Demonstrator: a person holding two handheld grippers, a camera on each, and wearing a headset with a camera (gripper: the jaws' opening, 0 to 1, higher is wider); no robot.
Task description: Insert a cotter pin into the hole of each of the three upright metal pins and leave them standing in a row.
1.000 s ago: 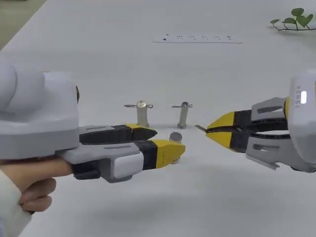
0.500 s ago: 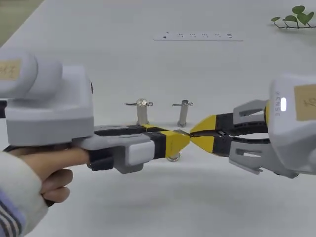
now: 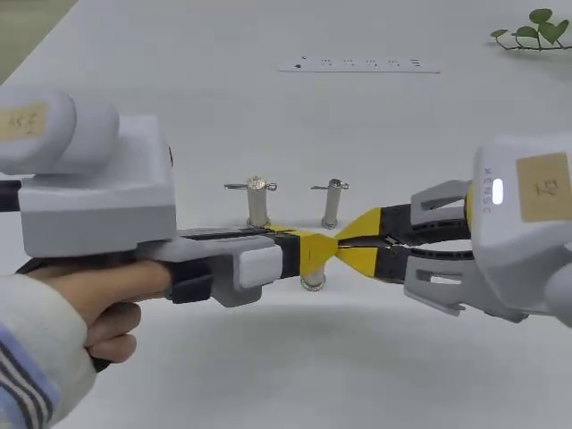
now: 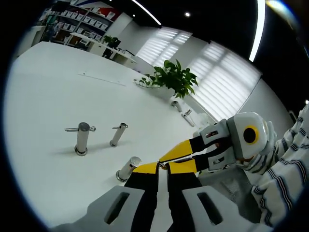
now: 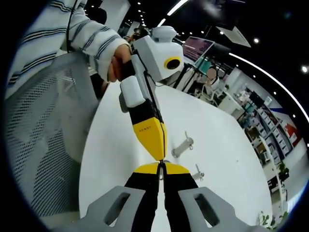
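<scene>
Two upright metal pins stand side by side, each with a cotter pin through its top; they also appear as the left pin and the right pin. In front of them stands a third metal pin with a bare top. Just above it my left gripper and right gripper meet tip to tip. Both are shut, and a small cotter pin bridges their tips.
A white power strip lies far back on the white table, and a leafy sprig sits at the back right corner. A mesh chair stands beside the table. Bare tabletop surrounds the pins.
The left gripper was open beside the bare pin; it has shut. The right gripper has come left with the cotter pin until both tips meet.
</scene>
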